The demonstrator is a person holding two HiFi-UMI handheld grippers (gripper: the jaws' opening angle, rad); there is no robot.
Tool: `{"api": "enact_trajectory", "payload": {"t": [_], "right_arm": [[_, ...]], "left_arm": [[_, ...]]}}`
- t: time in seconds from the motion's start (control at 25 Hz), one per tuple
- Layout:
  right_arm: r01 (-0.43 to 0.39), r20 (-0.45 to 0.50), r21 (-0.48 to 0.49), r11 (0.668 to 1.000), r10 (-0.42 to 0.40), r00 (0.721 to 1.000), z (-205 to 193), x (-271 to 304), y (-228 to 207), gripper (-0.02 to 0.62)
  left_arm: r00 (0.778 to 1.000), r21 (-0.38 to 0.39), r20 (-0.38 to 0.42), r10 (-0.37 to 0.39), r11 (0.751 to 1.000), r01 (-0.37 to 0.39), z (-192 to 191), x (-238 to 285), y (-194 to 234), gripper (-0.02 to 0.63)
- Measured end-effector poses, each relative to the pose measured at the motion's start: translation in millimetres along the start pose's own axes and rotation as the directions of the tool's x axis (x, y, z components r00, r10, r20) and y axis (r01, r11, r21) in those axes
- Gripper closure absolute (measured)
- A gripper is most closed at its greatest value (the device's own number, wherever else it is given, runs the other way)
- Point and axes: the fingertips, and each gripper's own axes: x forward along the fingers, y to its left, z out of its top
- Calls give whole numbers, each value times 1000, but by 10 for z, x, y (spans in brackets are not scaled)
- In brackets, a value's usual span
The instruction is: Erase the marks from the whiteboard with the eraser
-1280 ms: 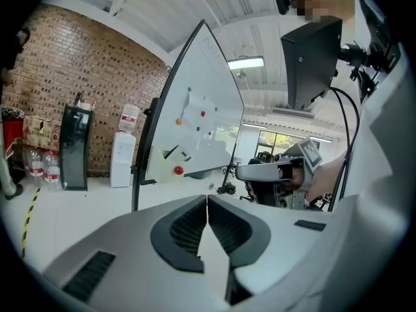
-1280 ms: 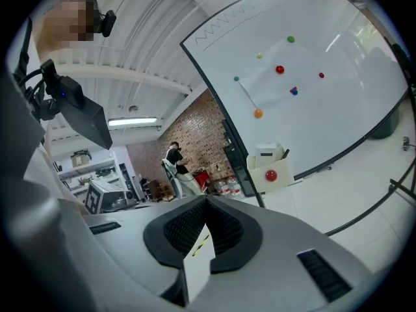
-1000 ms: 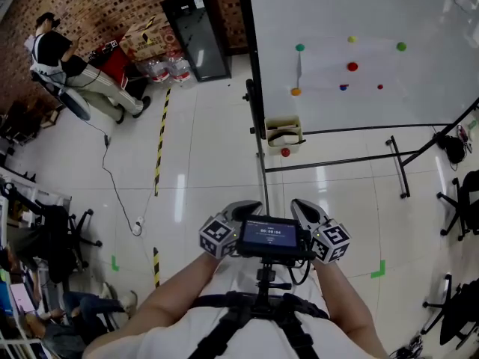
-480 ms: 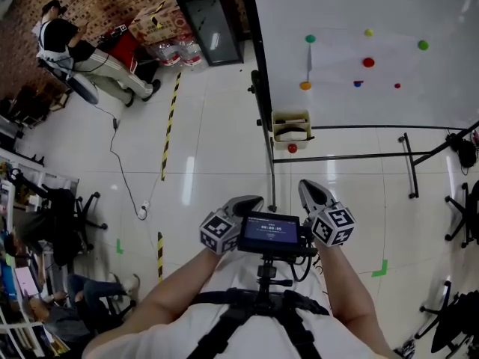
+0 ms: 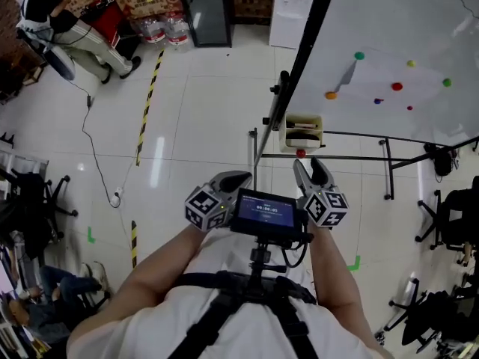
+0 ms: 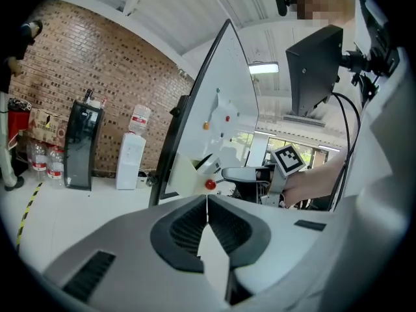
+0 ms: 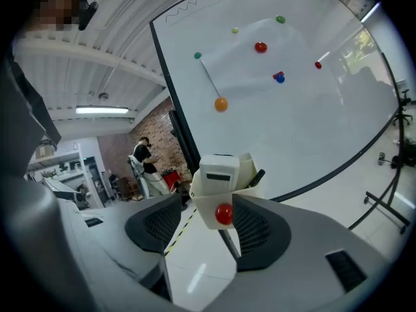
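The left tongs (image 6: 207,201) fill the lower frame, jaws together with nothing between them. Beyond their tips stands the whiteboard (image 6: 224,103), seen nearly edge-on, with an orange dot (image 6: 206,126) and a red dot (image 6: 227,117) on its face. A cream box (image 6: 182,174) hangs at its lower edge, with a red ball (image 6: 210,184) on its front. Just right of it are the right tongs (image 6: 234,173) with their marker cube (image 6: 288,159). A brick wall (image 6: 97,77) backs a black cabinet (image 6: 81,145) and a white dispenser (image 6: 132,158).

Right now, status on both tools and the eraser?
Left tool shut, empty. Right tool just opened, nothing gripped, aimed at eraser standing in holder. Nothing in between.
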Motion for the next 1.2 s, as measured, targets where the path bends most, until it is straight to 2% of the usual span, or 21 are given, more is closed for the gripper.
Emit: {"api": "enact_trajectory", "payload": {"t": [0.12,0.28,0.44,0.52,0.64,0.76,0.88,1.08,1.2], "right_arm": [[62,5,-11,998,-61,998,40,310,178,302],[114,25,-10,993,-114,993,17,561,354,301],[167,20,-48,985,-166,986,-61,816,481,302],[175,18,-87,981,-174,985,-38,838,478,323],[163,3,-221,962,-167,986,10,815,504,385],[157,-20,-320,934,-173,985,-18,793,484,388],[167,-19,-326,930,-183,983,-33,796,423,379],[204,-6,-281,938,-214,977,-47,888,403,325],[212,-2,-268,940,-221,975,-54,897,418,325]], "left_arm": [[999,-19,23,-31,999,32,69,-182,397,591],[998,-32,30,-55,998,56,90,-413,799,591],[996,-40,42,-73,996,75,66,-605,1168,591],[996,-38,40,-82,996,84,69,-628,1200,591],[996,-38,37,-82,996,84,90,-656,1187,591],[997,-39,36,-72,997,73,96,-719,1244,591],[997,-44,38,-65,997,67,94,-751,1274,591],[997,-52,30,-70,996,71,21,-753,1249,591],[997,-48,31,-77,996,78,37,-742,1239,591]]}}
